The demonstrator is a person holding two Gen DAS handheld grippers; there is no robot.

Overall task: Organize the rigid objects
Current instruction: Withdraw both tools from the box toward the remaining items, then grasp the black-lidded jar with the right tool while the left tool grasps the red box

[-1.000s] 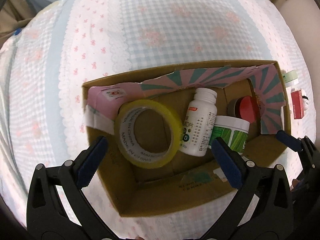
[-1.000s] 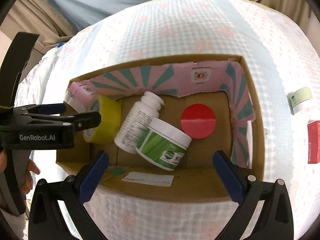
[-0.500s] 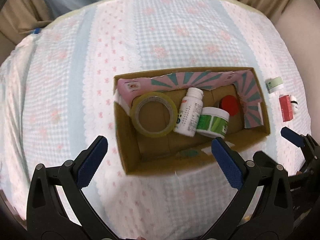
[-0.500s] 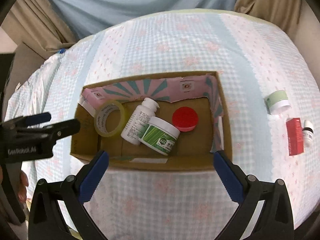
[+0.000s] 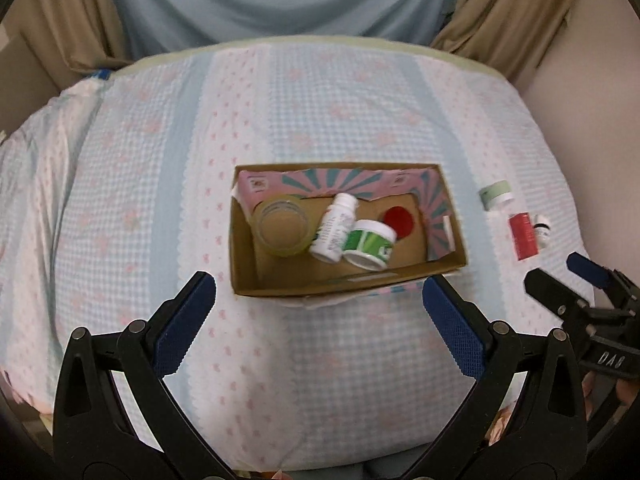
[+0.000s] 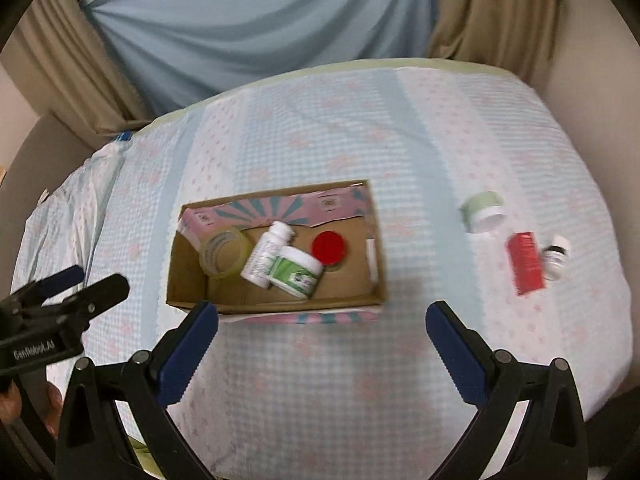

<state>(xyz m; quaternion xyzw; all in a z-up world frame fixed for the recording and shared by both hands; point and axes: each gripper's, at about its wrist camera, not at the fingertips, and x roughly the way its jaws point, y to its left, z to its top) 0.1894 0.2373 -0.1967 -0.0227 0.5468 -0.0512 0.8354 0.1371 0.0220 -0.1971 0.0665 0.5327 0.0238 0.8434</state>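
Note:
An open cardboard box sits mid-bed. It holds a yellow tape roll, a white bottle, a green-label jar and a red lid. Right of the box lie a pale green jar, a red carton and a small vial. My left gripper is open and empty, near of the box. My right gripper is open and empty, also near of it.
The bed has a blue-and-pink checked cover. Curtains hang behind its far edge, and a wall stands to the right. The right gripper shows at the left wrist view's right edge; the left gripper at the right wrist view's left edge.
Both grippers have pulled back and up from the box, so it looks much smaller now. Both stayed open. The objects in the box have not moved.

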